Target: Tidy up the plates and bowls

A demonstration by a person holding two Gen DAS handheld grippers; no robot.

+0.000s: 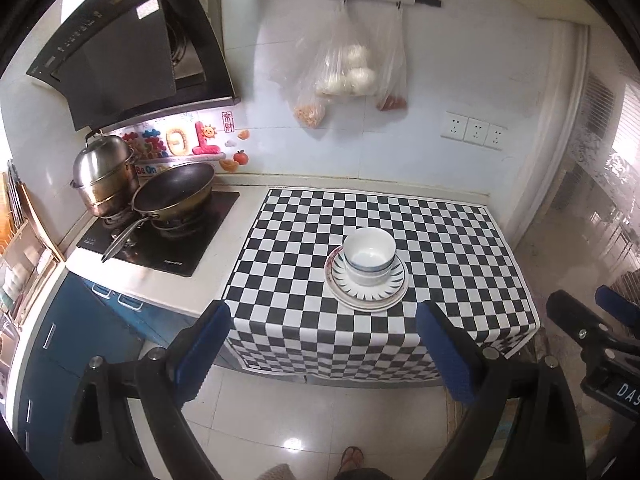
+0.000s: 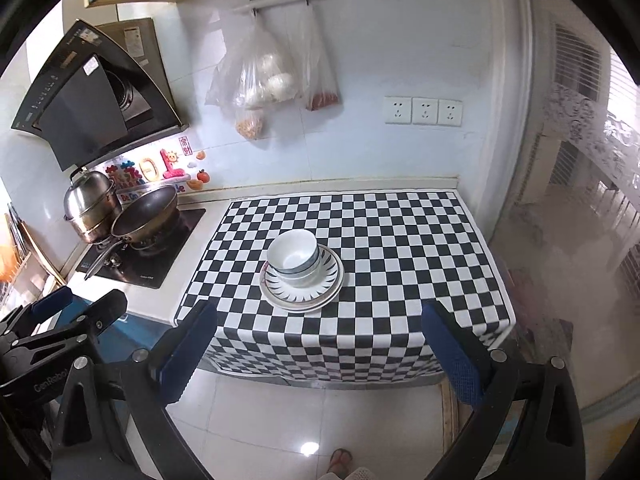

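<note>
Both grippers, left gripper [image 1: 320, 352] and right gripper [image 2: 320, 352], hang wide and empty; a careless nudge could topple the nested bowls [image 1: 369, 256] off the stacked plates [image 1: 366, 294].

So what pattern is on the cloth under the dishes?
Black-and-white checkerboard cloth; clearest in the right wrist view.

lower plate [image 1: 366, 304] mostly hidden under upper plate [image 1: 366, 286]; count of nested bowls [image 1: 370, 256] unclear. rack [image 1: 22, 248] cut by left edge. foot [image 2: 340, 460] cropped at bottom. doorway [image 2: 580, 220] blurred.
</note>
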